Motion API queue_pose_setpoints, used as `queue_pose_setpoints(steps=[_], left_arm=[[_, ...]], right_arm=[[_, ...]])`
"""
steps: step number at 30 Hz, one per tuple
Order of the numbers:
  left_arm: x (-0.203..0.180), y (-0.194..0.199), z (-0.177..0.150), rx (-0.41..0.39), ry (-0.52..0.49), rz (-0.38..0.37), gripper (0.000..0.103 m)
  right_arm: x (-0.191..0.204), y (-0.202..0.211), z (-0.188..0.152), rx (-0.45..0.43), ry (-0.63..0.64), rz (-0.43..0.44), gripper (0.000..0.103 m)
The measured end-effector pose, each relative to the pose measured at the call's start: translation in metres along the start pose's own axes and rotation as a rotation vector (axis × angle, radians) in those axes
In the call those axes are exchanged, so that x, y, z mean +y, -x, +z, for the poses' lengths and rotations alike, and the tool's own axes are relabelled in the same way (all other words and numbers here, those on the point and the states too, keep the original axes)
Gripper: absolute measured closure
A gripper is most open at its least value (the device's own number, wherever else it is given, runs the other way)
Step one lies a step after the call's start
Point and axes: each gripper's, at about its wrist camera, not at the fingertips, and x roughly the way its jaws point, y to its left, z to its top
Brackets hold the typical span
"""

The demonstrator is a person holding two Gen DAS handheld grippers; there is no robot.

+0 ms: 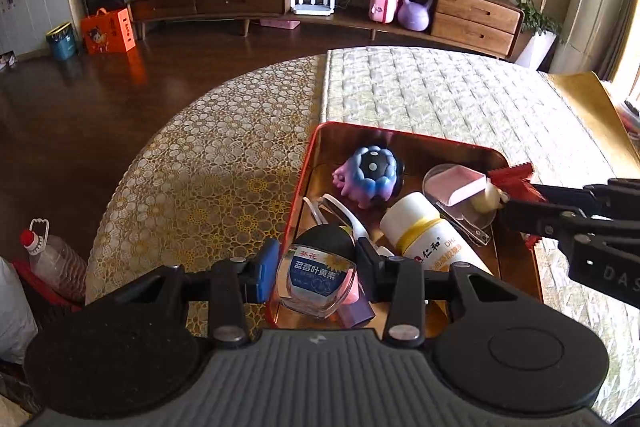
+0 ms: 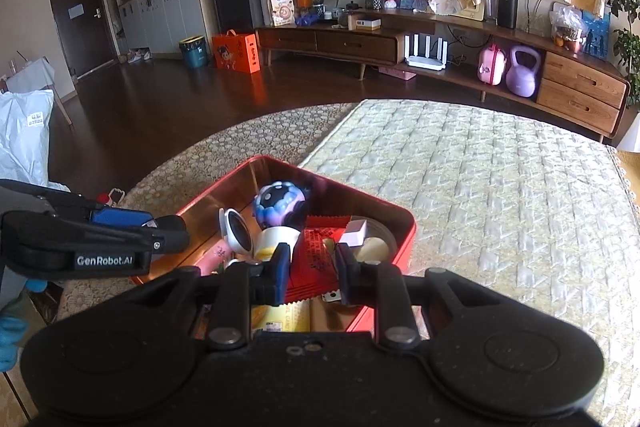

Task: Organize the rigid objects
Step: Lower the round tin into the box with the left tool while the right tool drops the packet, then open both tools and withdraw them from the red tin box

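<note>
Quilted table cover [image 2: 480, 195] under red tin [image 1: 298, 203]; left claw [image 1: 318, 269] clamps jar [image 1: 320, 275], right claw [image 2: 310, 273] clamps red packet [image 2: 316, 263].

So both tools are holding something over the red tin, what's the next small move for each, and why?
Probably lower and release. The left tool grips a small glass bottle and the right tool a red packet, both over the red tin, which already holds a toy and a white bottle. Easing each into a free gap before opening should avoid knocks.
</note>
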Motion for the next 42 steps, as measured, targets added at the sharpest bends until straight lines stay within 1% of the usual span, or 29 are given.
queue_pose_setpoints(steps=[3, 5, 9, 14, 17, 22, 27, 34, 38, 42], left_arm=[[-0.006, -0.002, -0.002, -0.024, -0.032, 0.004, 0.063], [-0.008, -0.004, -0.002, -0.018, -0.034, -0.010, 0.063], [-0.013, -0.012, -0.006, -0.005, -0.055, -0.009, 0.063], [-0.014, -0.021, -0.012, 0.019, -0.042, -0.021, 0.063], [-0.014, -0.022, -0.011, 0.012, -0.039, -0.029, 0.063], [-0.015, -0.023, -0.009, 0.019, -0.028, -0.035, 0.063], [-0.014, -0.023, -0.008, 0.024, -0.020, -0.034, 0.063], [-0.013, -0.019, -0.009, 0.026, -0.007, -0.032, 0.062], [-0.012, -0.012, -0.009, 0.012, 0.001, -0.037, 0.055], [-0.015, 0.000, -0.008, -0.014, -0.006, -0.042, 0.054]], right_arm=[[0.001, -0.008, -0.001, 0.013, 0.010, 0.000, 0.079], [0.003, -0.014, -0.001, 0.023, 0.024, -0.004, 0.079], [0.002, -0.022, -0.004, 0.037, 0.028, -0.001, 0.079], [0.000, -0.028, -0.006, 0.048, 0.024, -0.004, 0.079], [0.000, -0.032, -0.007, 0.051, 0.023, -0.019, 0.079], [-0.001, -0.034, -0.009, 0.059, 0.004, -0.015, 0.078], [0.000, -0.031, -0.010, 0.058, 0.005, -0.020, 0.076], [0.001, -0.017, -0.011, 0.040, -0.009, 0.000, 0.073], [0.002, -0.008, -0.011, 0.038, -0.020, 0.003, 0.070], [0.004, 0.004, -0.011, 0.019, -0.029, 0.016, 0.066]])
